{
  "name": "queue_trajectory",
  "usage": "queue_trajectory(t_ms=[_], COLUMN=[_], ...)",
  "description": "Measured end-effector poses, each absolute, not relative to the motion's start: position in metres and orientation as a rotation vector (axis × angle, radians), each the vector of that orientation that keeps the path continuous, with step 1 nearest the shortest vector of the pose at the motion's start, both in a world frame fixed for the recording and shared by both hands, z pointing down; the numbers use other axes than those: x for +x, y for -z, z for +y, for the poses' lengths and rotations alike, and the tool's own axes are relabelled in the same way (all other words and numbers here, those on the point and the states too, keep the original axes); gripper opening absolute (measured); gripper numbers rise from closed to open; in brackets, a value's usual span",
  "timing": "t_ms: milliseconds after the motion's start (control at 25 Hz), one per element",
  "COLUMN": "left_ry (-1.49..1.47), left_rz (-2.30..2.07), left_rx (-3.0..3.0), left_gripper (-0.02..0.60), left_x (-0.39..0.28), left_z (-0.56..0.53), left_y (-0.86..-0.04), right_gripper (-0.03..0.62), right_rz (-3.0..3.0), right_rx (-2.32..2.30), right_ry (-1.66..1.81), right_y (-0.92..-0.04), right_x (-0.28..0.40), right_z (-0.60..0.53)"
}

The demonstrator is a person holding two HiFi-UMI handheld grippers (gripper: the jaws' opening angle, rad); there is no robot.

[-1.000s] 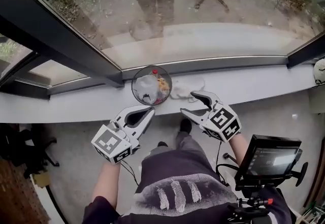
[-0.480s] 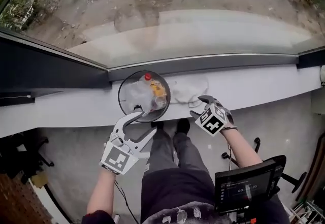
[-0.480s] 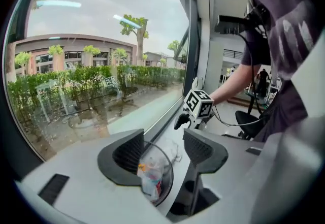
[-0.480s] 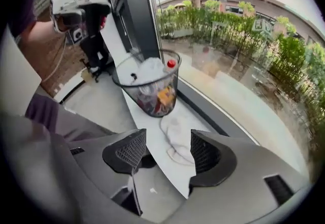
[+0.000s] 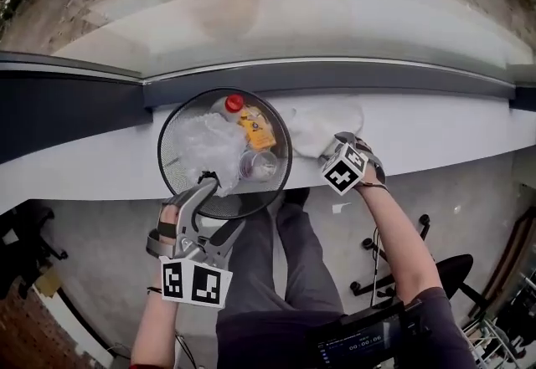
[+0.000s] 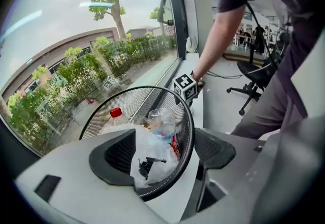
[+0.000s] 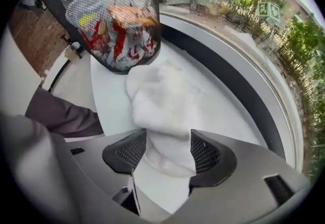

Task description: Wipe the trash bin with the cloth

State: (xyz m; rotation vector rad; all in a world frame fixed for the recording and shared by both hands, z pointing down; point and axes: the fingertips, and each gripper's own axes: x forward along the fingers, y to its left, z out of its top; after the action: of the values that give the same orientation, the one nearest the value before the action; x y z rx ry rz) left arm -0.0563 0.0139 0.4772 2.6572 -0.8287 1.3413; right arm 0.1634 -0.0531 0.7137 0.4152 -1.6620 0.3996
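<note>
Seating the left tool (image 5: 224,204), jaws just having opened to full spread, astride the near rim of the trash bin (image 5: 163,150) by the window ledge's (image 5: 435,133) front edge, and lowering the right tool (image 7: 167,153), jaws apart around the cloth (image 7: 167,101) just beside, before pinching deep.

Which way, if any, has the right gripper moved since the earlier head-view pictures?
Yes. The right gripper has moved from over the floor, short of the white ledge, onto it, down over the cloth.
</note>
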Motion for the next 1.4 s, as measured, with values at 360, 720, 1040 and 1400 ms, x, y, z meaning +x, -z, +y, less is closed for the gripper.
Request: queue_trajectory(t_ms=[360, 720, 1040, 1400], left_ry=[-1.270, -0.874, -0.699, -0.578], left_rz=[-0.860, -1.194, -1.316, -1.340], left_rx=[2.701, 2.686, 2.352, 2.236], left_gripper=[0.357, 0.357, 0.357, 0.356], left_x=[-0.052, -0.100, -0.158, -0.159], left_z=[0.014, -0.032, -0.069, -0.073], left_y=[-0.471, -0.390, -0.422, -0.463], right_gripper=[0.102, 0.074, 0.074, 0.075], right_rz=[-1.646, -2.053, -2.351, -2.280], right_rx=[0.489, 0.619, 0.492, 0.316], right_ry=[-0.423, -0.577, -0.414, -0.286], right_y=[-0.732, -0.590, -0.501, -0.521], right_x=[0.172, 0.121, 0.064, 0.050], right_z=[-0.061, -0.087, -0.121, -0.082])
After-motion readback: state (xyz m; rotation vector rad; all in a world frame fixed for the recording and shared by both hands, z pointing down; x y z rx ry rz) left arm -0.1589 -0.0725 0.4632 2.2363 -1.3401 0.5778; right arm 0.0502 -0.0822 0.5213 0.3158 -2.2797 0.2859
